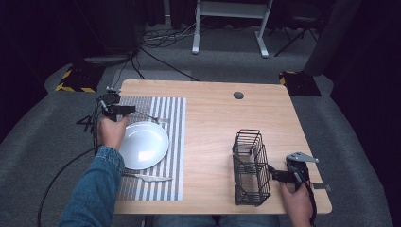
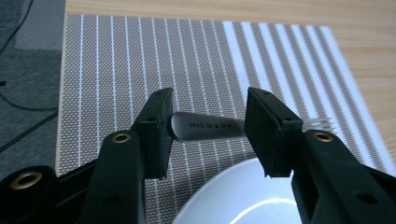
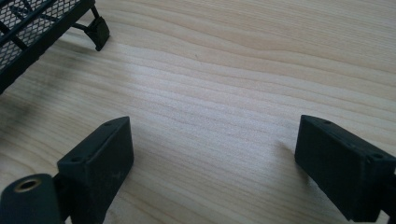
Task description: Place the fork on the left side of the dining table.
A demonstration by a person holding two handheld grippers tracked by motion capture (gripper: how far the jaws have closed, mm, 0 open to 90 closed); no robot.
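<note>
A silver fork lies flat on the striped placemat, just beyond the rim of a white plate. My left gripper hovers low over it, open. The handle's rounded end sits between the two pads and its tines stick out past the right jaw. In the high view the left gripper is at the mat's far left and the fork is behind the plate. My right gripper rests open beside the black wire basket, over bare wood.
A second piece of cutlery lies on the placemat in front of the plate. The wire basket stands upright near the table's front right. A round cable hole is at the table's back edge.
</note>
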